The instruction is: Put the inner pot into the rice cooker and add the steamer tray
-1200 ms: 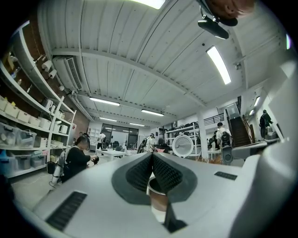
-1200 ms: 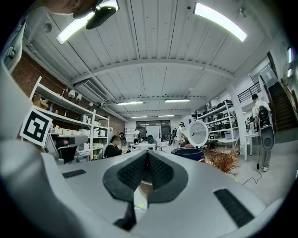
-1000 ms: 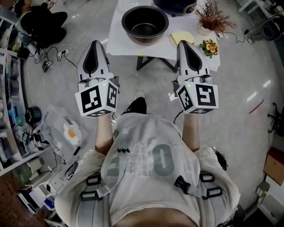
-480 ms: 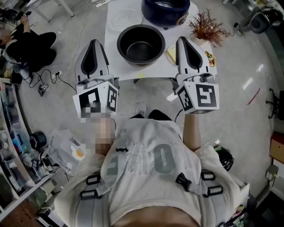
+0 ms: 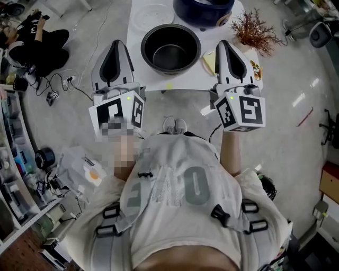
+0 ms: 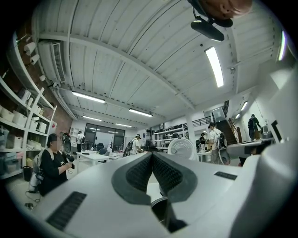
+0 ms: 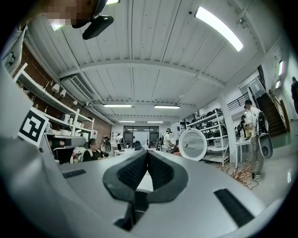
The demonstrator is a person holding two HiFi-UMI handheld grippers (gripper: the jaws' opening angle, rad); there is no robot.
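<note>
Both pairs of jaws are shut, empty; left gripper (image 5: 117,46) and right gripper (image 5: 225,46) flank the inner pot (image 5: 170,48) on the counter (image 5: 183,82), outside the rice cooker (image 5: 204,8), apparently squaring up.

A dried plant (image 5: 254,32) stands on the white table (image 5: 185,82).

Person wearing pale grey short-sleeved T-shirt (image 5: 159,174), large pale rounded print showing on chest. Black webbing straps with plastic buckles (image 5: 221,214) crossing T-shirt's lower part. White shoes (image 5: 175,126) showing just above T-shirt. Above T-shirt's shoulders: left gripper (image 5: 117,46), right gripper (image 5: 224,46), smooth grey-white shells tapering forward, black textured pads (image 6: 138,174) lining the insides. Each carrying white cube with black square markers (image 5: 117,114), small green light (image 5: 127,97) glowing on top.
</note>
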